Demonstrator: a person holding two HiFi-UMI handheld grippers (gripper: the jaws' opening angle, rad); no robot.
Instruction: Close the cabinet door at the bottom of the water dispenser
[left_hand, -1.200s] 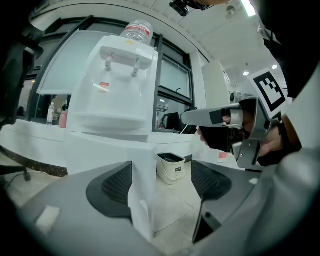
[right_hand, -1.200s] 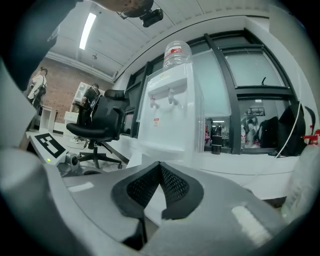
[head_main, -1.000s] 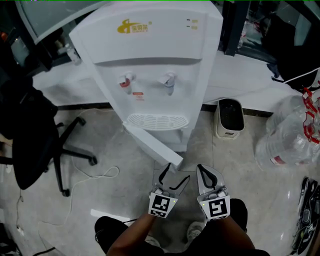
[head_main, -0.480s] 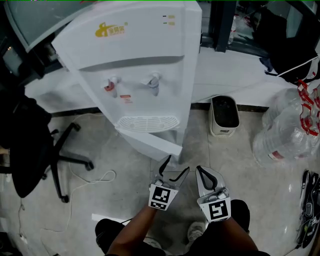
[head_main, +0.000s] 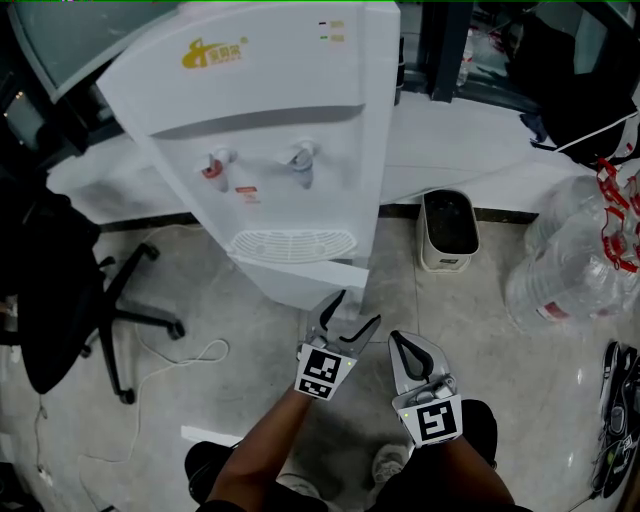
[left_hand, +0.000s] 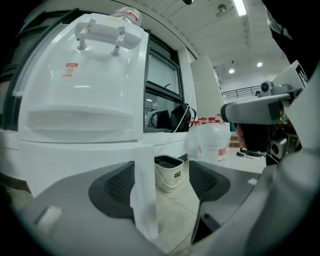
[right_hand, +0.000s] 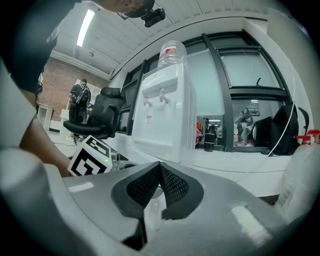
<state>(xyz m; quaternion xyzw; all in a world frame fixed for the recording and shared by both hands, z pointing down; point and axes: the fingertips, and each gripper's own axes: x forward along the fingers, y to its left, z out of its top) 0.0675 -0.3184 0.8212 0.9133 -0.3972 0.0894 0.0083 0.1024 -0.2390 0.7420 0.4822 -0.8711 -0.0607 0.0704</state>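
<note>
From above, in the head view only: the whole front of the white water dispenser, with the cabinet door at its foot nearly flush with the body, only the right edge still a little out. Also only there — both grippers together, the left gripper right at that free edge, the right gripper just beside it on the right, apart from the dispenser.

In the left gripper view, from low and close instead: the door's thin white edge upright between the two dark pads, tight by the left pad and well clear of the right one. Behind it, a beige bin on the floor and large water bottles. Not clear whether the left pad really touches the edge.

In the right gripper view, from farther back: the dispenser at full height with an upturned bottle on top — out of frame in the head view — plus the left gripper's marker cube at the lower left.

Left gripper released, jaws wide apart, nothing clamped. Right gripper clenched, tips pressed together, empty.
</note>
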